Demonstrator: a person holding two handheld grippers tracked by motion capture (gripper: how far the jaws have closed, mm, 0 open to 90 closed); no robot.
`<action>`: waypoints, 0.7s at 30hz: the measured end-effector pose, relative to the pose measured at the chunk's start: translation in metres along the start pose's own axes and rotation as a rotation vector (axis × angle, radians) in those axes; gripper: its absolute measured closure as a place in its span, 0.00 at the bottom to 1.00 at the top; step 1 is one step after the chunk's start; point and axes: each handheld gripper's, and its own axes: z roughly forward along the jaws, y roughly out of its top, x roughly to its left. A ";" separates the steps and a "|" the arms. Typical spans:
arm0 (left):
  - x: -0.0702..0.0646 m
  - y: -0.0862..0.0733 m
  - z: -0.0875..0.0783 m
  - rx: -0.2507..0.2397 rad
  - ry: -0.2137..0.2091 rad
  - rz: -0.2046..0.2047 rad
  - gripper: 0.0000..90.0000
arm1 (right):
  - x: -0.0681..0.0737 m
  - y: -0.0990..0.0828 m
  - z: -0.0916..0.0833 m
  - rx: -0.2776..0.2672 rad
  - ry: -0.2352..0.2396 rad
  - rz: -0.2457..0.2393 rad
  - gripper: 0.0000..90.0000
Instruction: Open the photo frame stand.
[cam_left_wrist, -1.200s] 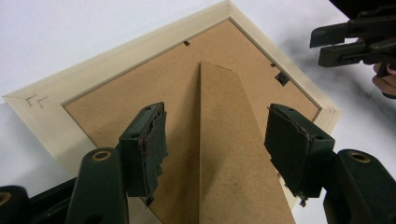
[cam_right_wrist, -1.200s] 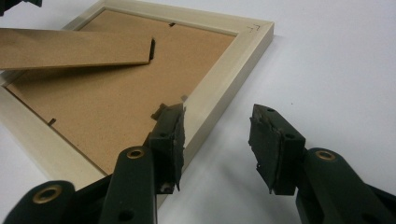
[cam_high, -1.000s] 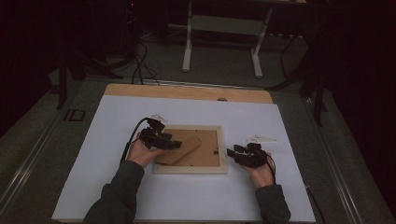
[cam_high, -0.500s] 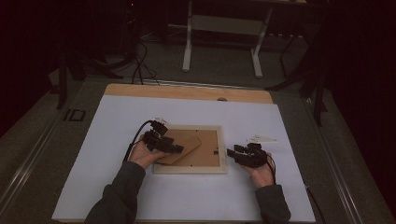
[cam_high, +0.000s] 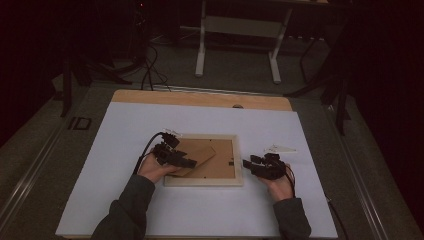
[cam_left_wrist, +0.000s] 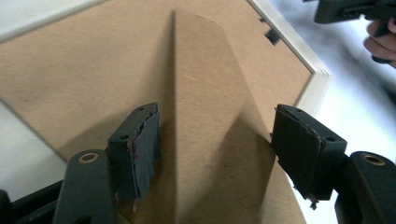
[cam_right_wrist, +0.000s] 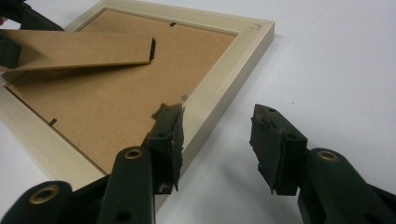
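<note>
High view: a frame (cam_high: 204, 181) lies face down at the centre of a white sheet (cam_high: 125, 125) that covers the table, its brown backing board (cam_high: 220, 162) turned up. Its pale wooden rim runs all round the board. A cardboard stand (cam_high: 197, 159) crosses the left half of the board, slanting from lower left to upper right.

At centre left the left gripper (cam_high: 187, 163) reaches in over the frame's left edge, held by a hand in a grey sleeve that comes from the bottom of the picture. At centre right the right gripper (cam_high: 247, 164) sits just beside the frame's right edge, pointing left at it.

Left gripper view: the two black jaws stand apart at lower left and lower right, with the stand (cam_left_wrist: 210, 140) running up the middle between them. Neither pad presses on it; a gap shows on each side, so the gripper (cam_left_wrist: 215, 144) is open. The frame's rim (cam_left_wrist: 317, 84) shows at right, and the other gripper at upper right.

Right gripper view: the jaws are wide apart and hold nothing. The gripper (cam_right_wrist: 217, 137) straddles the frame's near rim (cam_right_wrist: 219, 88), the left jaw over the backing board (cam_right_wrist: 116, 102) and the right jaw over the white sheet (cam_right_wrist: 336, 56). At upper left the stand (cam_right_wrist: 79, 49) lifts off the board at a shallow angle.
</note>
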 end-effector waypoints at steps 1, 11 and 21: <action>-0.001 0.000 0.001 0.011 0.000 0.007 0.37 | 0.000 0.000 0.000 0.000 0.000 0.000 0.59; -0.003 -0.001 0.009 0.034 -0.003 -0.001 0.40 | 0.000 0.000 0.000 -0.003 0.000 0.001 0.59; -0.002 -0.001 0.012 0.040 -0.020 -0.016 0.44 | 0.000 0.000 0.001 0.000 0.001 -0.001 0.59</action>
